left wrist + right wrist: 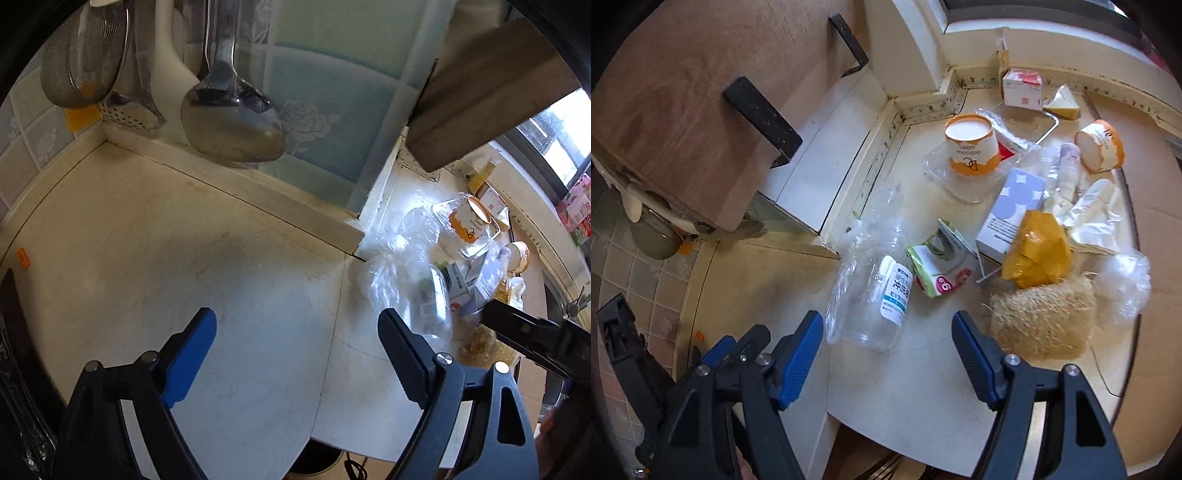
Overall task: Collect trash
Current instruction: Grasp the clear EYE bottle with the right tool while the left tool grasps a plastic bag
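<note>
Trash lies scattered across the right end of a pale kitchen counter (916, 387), below a window, as two hand-held grippers hang over the worktop. The right gripper (888, 349) stands wide open with nothing between its blue-padded fingers, poised just short of a clear plastic bottle (875, 288) that lies on its side with a white and blue label. Just right of the bottle sits a crumpled green and white carton (938, 266), and beside that a tan fibrous scrubber (1041, 321) with a mustard-yellow wrapper (1034, 251) touching its far edge. A pale blue box (1012, 210) leans behind the wrapper. Farther back, an orange and white paper cup (971, 147) rests on crumpled clear plastic, a second such cup (1100, 146) lies on its side to the right, and a small red and white carton (1023, 86) stands near the window ledge. A loose clear bag (1123, 284) sits at the right edge of the heap.

The left gripper (297, 330) is likewise spread wide and holds nothing; bare counter shows between its fingers, and the pile lies to its right, with the bottle beside its right finger. A steel ladle (232, 118) and a mesh strainer (85, 62) hang against the tiled wall at the far left, and a wooden board (676, 92) juts out above the counter.
</note>
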Tool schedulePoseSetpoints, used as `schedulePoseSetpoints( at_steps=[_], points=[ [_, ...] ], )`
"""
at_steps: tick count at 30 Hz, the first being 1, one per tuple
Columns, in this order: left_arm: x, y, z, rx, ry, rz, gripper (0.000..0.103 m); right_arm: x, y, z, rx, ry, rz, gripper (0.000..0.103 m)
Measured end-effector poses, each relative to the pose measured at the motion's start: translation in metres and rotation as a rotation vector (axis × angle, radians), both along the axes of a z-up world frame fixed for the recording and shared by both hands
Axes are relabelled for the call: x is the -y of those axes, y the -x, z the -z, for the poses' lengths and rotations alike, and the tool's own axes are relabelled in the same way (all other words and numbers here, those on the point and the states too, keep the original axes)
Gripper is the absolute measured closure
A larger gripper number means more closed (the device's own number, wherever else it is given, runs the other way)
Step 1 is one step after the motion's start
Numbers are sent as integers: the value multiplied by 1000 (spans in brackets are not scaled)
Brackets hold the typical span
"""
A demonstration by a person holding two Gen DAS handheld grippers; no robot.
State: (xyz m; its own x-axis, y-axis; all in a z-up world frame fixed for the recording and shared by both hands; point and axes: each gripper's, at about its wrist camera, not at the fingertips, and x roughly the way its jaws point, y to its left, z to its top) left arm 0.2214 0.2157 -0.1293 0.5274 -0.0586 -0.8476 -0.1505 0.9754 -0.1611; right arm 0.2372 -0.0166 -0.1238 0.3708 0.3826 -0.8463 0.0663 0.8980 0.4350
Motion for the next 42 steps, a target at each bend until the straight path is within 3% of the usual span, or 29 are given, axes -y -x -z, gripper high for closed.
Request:
schedulePoseSetpoints(
  at_steps=[6,12,14,23,28,32,38,42],
  points=[
    [-5,-9,13,-1,30,18,16,-19,-24,32,-83,-25,-10,32],
    [-5,-21,21,-2,77,21,16,-24,-32,57,-148,-68,-7,48],
    [-4,-24,23,-2,87,22,16,-22,-30,59,-138,-88,-9,48],
    [15,-45,33,-11,144,53,16,12,7,21,-33,-102,8,49],
    [31,-62,47,-29,184,54,16,43,46,10,-30,-127,48,49],
    [36,-61,56,26,276,20,16,64,71,13,-44,-126,103,49],
    [42,-53,65,58,313,-63,16,89,91,14,-60,-135,171,49],
    [55,-50,67,50,267,-48,16,97,99,9,-44,-133,183,49]
  ],
)
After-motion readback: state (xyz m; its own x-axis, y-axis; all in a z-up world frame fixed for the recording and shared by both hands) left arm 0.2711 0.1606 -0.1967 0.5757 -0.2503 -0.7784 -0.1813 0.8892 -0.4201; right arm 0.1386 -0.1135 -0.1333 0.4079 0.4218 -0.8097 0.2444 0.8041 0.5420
